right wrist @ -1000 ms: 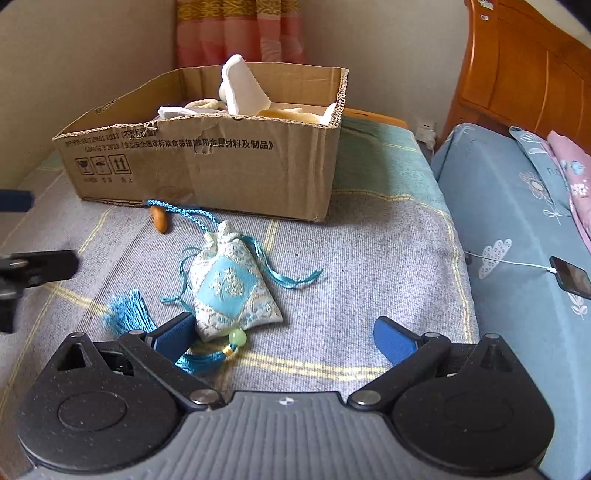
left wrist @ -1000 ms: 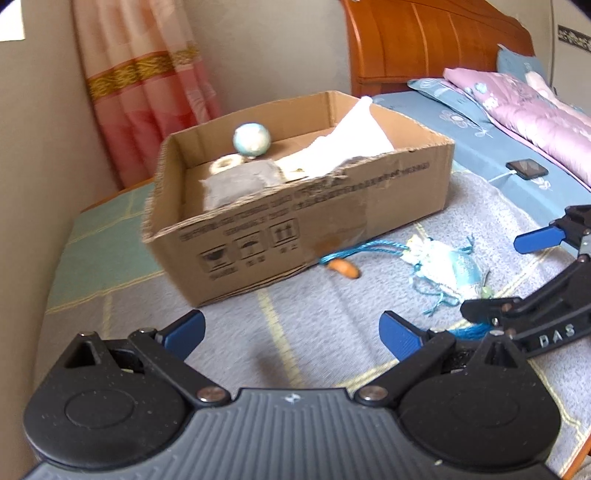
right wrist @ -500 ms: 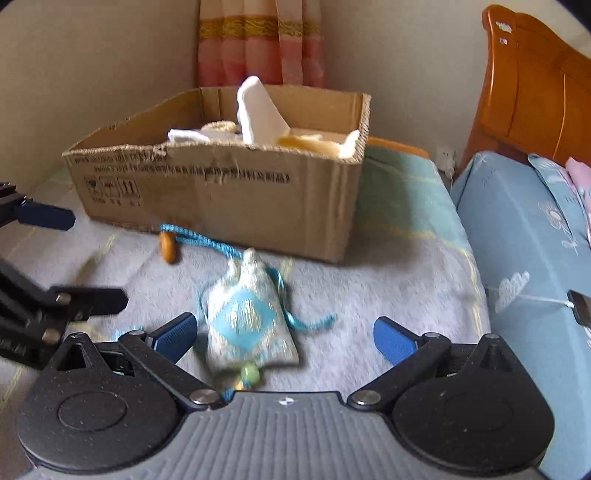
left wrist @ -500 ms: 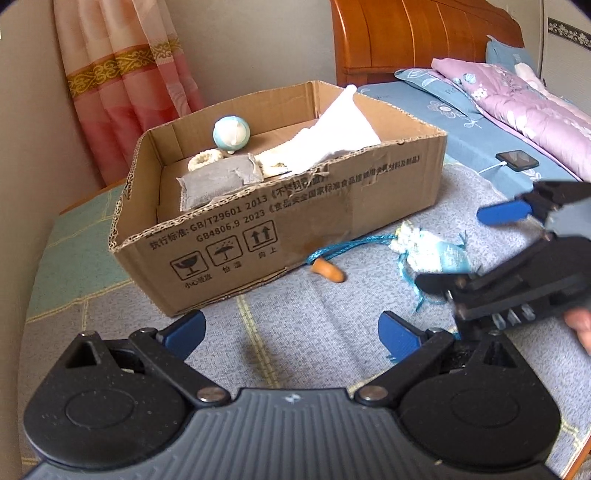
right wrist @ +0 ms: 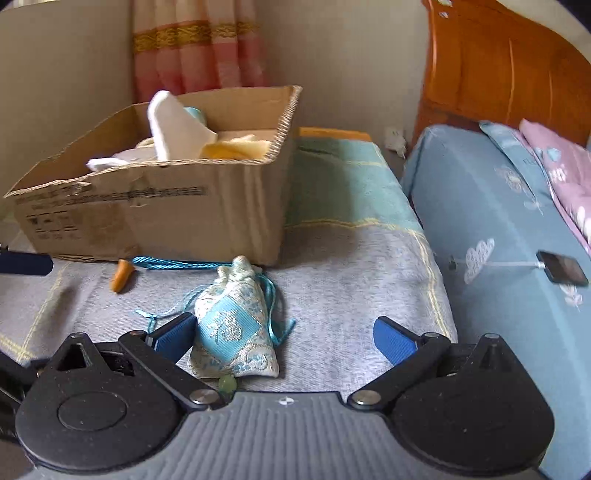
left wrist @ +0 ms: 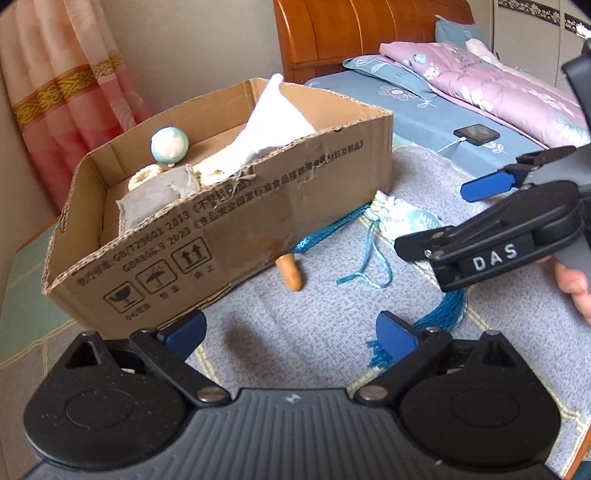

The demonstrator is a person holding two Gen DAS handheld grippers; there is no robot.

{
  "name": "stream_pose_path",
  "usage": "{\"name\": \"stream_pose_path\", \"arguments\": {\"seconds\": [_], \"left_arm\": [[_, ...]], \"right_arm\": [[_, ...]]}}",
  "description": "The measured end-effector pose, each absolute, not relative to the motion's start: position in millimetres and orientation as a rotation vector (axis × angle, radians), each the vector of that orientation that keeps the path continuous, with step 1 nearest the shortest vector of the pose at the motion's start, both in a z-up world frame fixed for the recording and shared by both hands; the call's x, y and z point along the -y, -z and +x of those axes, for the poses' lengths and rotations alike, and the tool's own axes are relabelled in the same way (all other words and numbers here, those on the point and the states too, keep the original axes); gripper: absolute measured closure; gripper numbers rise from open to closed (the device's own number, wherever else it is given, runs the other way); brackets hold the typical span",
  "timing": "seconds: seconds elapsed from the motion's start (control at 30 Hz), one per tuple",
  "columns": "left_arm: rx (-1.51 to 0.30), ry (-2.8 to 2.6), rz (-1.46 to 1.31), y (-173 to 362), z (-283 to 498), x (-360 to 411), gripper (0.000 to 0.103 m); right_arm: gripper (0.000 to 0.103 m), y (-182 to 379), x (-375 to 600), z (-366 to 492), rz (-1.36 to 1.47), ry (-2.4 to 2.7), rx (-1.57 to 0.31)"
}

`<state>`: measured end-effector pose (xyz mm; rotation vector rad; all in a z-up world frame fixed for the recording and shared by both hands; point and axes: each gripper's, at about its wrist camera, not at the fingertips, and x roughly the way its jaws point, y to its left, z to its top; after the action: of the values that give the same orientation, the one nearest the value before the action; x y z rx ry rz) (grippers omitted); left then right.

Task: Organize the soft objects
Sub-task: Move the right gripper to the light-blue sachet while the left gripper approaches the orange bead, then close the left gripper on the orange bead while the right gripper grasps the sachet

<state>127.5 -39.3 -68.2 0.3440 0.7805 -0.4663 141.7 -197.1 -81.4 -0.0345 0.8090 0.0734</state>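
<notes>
Right gripper wide open, holding nothing; sachet sits against its left finger. Left gripper likewise open, empty. Risk: off-centre closure snags trailing cord.

home bedroom | wooden headboard – floral quilt – pink curtain | phone charging on bed

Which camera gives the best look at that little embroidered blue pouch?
The right wrist view: the embroidered pouch lies whole and unobstructed on the blanket. In the left wrist view the right hand-held gripper covers most of it, leaving its gathered top and tassel.
</notes>
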Motion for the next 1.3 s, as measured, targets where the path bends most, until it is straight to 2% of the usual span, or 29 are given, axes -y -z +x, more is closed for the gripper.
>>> {"name": "stream_pose_path", "arguments": {"seconds": [0.1,0.2,0.3,0.97,1.07,1.13,1.2,1.3], "left_arm": [[-0.771,0.436,0.332,67.2,130.2,38.3,0.014],[-0.775,0.383,0.296,67.7,134.8,34.7,0.015],[-0.787,0.341,0.259,69.3,138.9,33.4,0.021],[-0.778,0.152,0.162,60.4,133.3,9.9,0.021],[-0.763,0.23,0.145,58.1,130.5,21.6,0.031],[-0.757,0.274,0.142,57.9,130.2,31.6,0.051],[-0.746,0.305,0.14,58.3,129.2,40.4,0.057],[-0.732,0.316,0.151,62.0,133.1,49.7,0.06]], "right_arm": [[0.0,79.9,195.2,141.1,-0.065,-0.078,-0.803],[0.0,76.7,195.2,135.1,-0.065,-0.092,-0.802],[0.0,75.3,195.5,130.2,-0.056,-0.101,-0.799],[0.0,72.5,183.8,121.7,-0.061,-0.145,-0.779],[0.0,71.2,183.8,120.6,-0.062,-0.144,-0.771],[0.0,70.7,185.3,119.1,-0.058,-0.142,-0.768],[0.0,70.9,186.4,117.9,-0.058,-0.139,-0.767],[0.0,71.4,188.9,116.2,-0.06,-0.139,-0.767]]}}
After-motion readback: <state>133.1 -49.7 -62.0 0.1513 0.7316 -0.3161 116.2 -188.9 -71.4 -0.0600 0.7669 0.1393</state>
